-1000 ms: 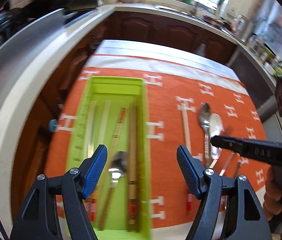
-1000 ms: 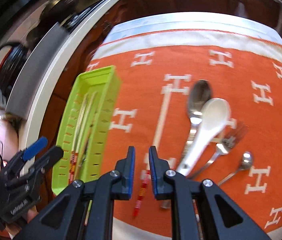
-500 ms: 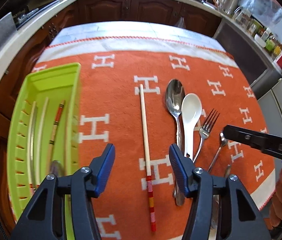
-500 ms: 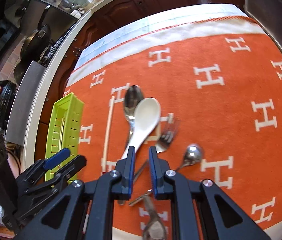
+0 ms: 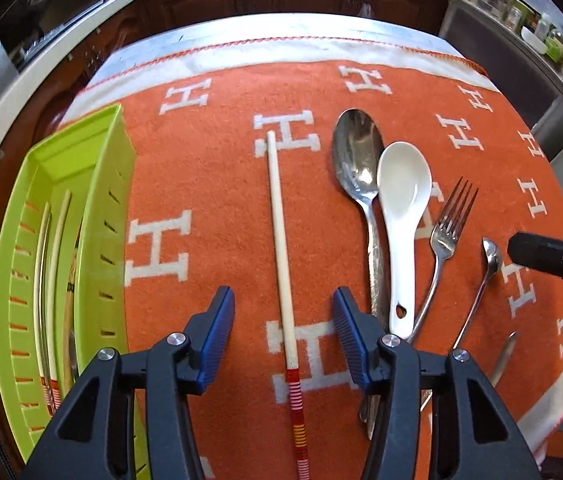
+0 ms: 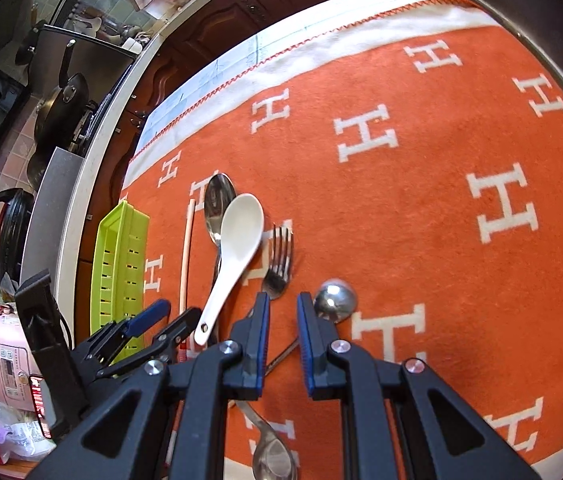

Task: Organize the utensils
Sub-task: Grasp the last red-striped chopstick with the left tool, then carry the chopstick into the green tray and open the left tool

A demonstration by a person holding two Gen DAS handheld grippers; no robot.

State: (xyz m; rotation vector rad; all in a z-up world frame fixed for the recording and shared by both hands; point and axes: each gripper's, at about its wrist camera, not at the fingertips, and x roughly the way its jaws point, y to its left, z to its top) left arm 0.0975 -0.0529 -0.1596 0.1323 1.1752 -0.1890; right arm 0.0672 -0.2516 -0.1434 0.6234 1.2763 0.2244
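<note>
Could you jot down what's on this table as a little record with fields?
surface: orange cloth with white H marks
tray: green tray at the left, chopsticks inside
loose chopstick: chopstick between the open left gripper's fingers, untouched
spoons: metal spoon, white spoon, small spoon
fork: fork
right gripper: right gripper narrow, holding nothing

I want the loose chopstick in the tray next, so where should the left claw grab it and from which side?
Grip the chopstick on its plain shaft just above the striped red end, coming straight down from above. It lies flat on the orange cloth, alone, with bare cloth on both sides. The left claw already straddles it, pads apart, its jaws having just been closing.
</note>
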